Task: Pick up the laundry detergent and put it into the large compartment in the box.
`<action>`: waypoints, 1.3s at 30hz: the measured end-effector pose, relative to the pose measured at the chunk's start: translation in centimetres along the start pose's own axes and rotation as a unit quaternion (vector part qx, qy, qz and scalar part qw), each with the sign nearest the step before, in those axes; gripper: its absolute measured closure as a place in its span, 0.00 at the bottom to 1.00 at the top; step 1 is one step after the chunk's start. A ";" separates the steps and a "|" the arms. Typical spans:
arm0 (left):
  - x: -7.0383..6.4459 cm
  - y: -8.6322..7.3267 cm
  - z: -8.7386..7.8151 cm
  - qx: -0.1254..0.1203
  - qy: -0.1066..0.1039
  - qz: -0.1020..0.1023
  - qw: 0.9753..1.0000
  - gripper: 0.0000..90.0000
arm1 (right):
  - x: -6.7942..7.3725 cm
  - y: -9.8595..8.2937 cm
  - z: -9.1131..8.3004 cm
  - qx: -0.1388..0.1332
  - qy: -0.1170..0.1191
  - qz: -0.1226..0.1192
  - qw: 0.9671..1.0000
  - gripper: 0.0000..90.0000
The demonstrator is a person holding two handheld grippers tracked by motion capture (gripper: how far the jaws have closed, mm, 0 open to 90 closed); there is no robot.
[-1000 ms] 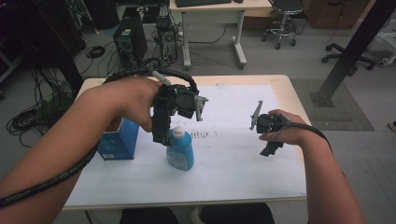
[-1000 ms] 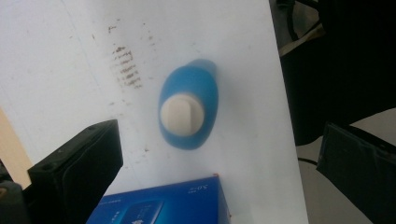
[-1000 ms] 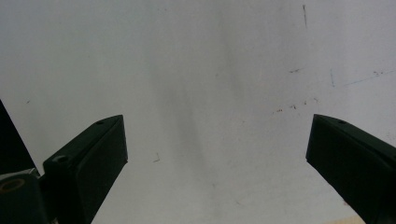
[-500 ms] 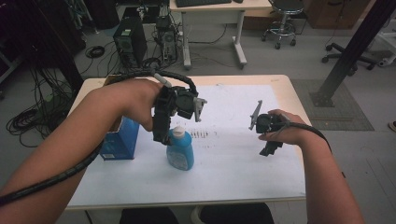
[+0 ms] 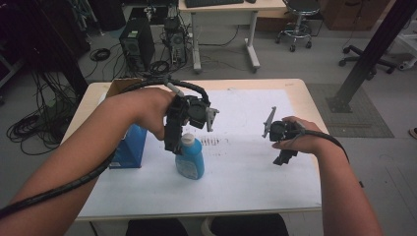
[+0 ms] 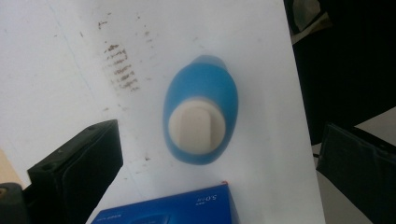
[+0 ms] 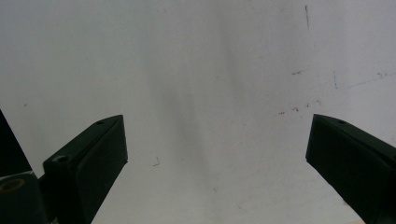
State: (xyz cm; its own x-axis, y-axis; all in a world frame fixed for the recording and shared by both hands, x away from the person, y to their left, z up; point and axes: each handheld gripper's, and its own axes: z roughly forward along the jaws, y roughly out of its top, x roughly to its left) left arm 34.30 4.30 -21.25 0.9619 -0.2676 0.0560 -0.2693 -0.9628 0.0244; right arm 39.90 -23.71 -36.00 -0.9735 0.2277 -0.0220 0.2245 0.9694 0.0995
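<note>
A blue bottle with a white cap (image 5: 189, 158) stands upright on the white sheet (image 5: 246, 182). In the left gripper view I look straight down on the bottle (image 6: 201, 123), cap in the middle. My left gripper (image 5: 173, 141) hangs just above and beside the cap, pointing down; its jaws are open, one on each side of the bottle, and touch nothing (image 6: 222, 128). My right gripper (image 5: 283, 153) hovers over bare sheet at the right. It is open and empty (image 7: 217, 121).
A blue box (image 5: 129, 147) stands just left of the bottle, and its top edge shows close by (image 6: 173, 210). Dark smudges (image 5: 211, 141) mark the sheet behind the bottle. The table's front edge (image 5: 196, 215) runs near the person.
The left gripper has sunk slightly toward the bottle's cap. The right hand and the bottle have stayed put.
</note>
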 end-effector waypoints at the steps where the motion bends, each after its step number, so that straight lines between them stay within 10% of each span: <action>1: 0.0 0.0 0.0 0.000 0.000 0.000 1.000 0.00 | 0.0 0.0 0.0 0.000 0.000 0.000 1.000 0.06; 39: 0.7 -0.5 4.7 0.013 -0.016 0.022 1.000 0.00 | 0.2 0.3 0.7 -0.001 0.004 0.002 1.000 0.06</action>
State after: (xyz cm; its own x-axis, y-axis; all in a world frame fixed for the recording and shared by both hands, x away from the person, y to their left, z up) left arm 35.34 4.46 -25.89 0.9501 -0.3110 0.0243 -0.3110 -0.9504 -0.0032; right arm 39.76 -23.34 -36.71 -0.9729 0.2310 -0.0146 0.2283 0.9682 0.1025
